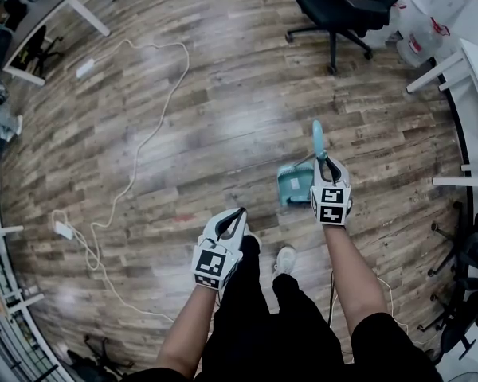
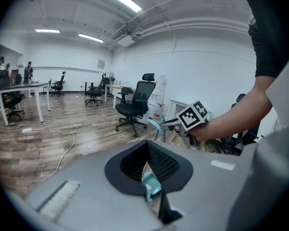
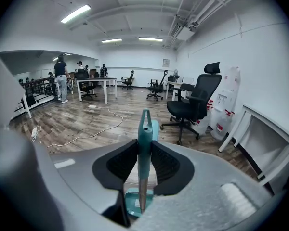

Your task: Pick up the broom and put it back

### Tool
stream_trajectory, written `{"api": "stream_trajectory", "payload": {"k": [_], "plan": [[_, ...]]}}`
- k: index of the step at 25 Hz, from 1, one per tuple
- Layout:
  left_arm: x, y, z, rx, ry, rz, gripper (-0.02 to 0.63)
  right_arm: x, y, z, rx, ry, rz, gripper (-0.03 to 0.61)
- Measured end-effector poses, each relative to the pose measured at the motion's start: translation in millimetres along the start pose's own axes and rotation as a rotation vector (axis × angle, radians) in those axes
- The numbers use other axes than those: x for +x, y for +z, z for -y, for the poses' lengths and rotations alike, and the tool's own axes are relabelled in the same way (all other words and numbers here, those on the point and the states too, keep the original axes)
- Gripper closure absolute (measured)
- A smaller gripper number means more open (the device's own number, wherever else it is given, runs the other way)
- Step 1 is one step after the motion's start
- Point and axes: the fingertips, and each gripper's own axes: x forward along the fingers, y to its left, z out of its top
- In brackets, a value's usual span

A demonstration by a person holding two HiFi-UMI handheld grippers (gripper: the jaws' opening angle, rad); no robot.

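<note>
Right claw [image 1: 323, 162] clamps the teal broom [image 1: 318, 139] by its handle top, likely to carry it back upright, brush end low at 7 o'clock near the floor [image 1: 183, 118]; left claw [image 1: 237, 216] closed, empty, idle.

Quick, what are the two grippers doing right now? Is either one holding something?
Left gripper: closed, holding nothing.
Right gripper: closed on the broom, gripping its teal handle.
</note>
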Motion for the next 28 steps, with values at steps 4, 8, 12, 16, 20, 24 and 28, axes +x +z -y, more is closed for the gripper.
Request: {"api": "stream_trajectory", "payload": {"k": [4, 8, 12, 16, 20, 24, 28], "plan": [[-2, 0, -1, -0.003, 0.001, -0.001, 0.594, 2, -4, 1, -0.001, -0.009, -0.017, 0.472], [-3, 1, -1, -0.005, 0.002, 0.001, 0.594, 4, -12, -1, 0.025, 0.016, -0.045, 0.439], [-2, -1, 1, -0.002, -0.001, 0.005, 0.594, 1, -19, -4, 0.038, 0.036, -0.058, 0.407], [-2, 4, 7, 0.006, -0.003, 0.012, 0.594, -11, -16, -6, 0.043, 0.048, -0.045, 0.397], [-3, 14, 15, 0.015, -0.005, 0.037, 0.594, -35, -1, -10, 0.052, 0.080, -0.004, 0.397], [-1, 29, 23, 0.035, -0.006, 0.063, 0.594, -62, 26, -11, 0.049, 0.111, 0.064, 0.399], [-5, 44, 38, 0.037, -0.006, 0.094, 0.594, -98, 43, -16, 0.015, 0.145, 0.121, 0.435]]}}
